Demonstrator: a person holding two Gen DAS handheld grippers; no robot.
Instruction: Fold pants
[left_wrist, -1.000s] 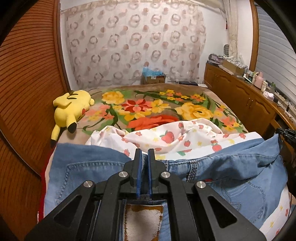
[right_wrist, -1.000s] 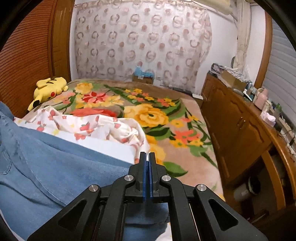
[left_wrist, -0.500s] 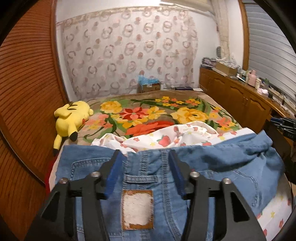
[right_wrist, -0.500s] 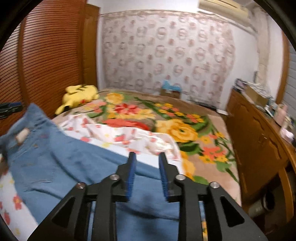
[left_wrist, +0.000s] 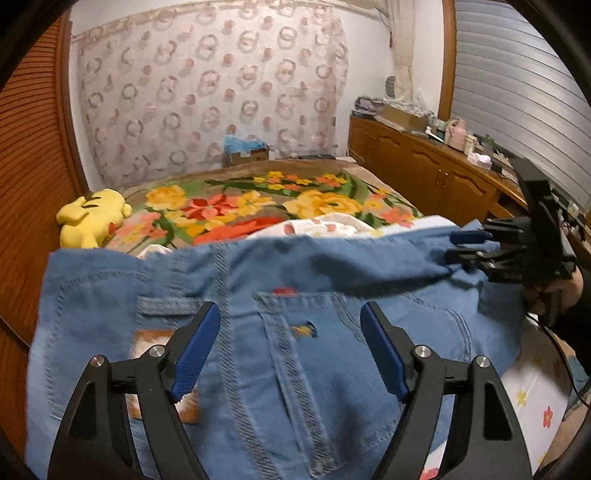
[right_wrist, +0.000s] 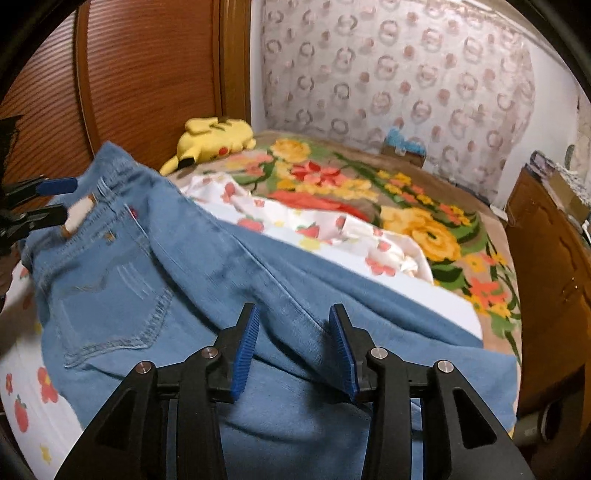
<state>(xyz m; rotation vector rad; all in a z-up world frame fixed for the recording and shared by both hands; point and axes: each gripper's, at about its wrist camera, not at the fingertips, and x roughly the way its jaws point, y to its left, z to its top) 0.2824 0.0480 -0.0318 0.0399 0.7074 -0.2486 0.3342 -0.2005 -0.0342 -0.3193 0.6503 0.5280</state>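
Observation:
Blue jeans (left_wrist: 295, 280) lie flat across the bed, back side up, with a leather waist patch (left_wrist: 147, 338) and a back pocket showing. My left gripper (left_wrist: 291, 317) hovers over the waistband area. Its jaws are opening wide and nothing is pinched between the blue pads. My right gripper (right_wrist: 293, 314) stands over the leg part of the jeans (right_wrist: 184, 277), jaws opening, denim below but not gripped. Each gripper shows in the other's view: the right gripper (left_wrist: 469, 245) at the far right, the left gripper (right_wrist: 55, 199) at the far left beside the waist patch.
A white fruit-print sheet (right_wrist: 314, 221) lies under the jeans on a floral blanket (left_wrist: 258, 199). A yellow plush toy (left_wrist: 92, 218) rests at the far left by the slatted wooden wall (right_wrist: 147, 74). A wooden cabinet (left_wrist: 424, 166) runs along the right side of the bed.
Both grippers were shut at the jeans' edge a second ago; both have let go and opened. The jeans now lie spread out, and both views have shifted across them.

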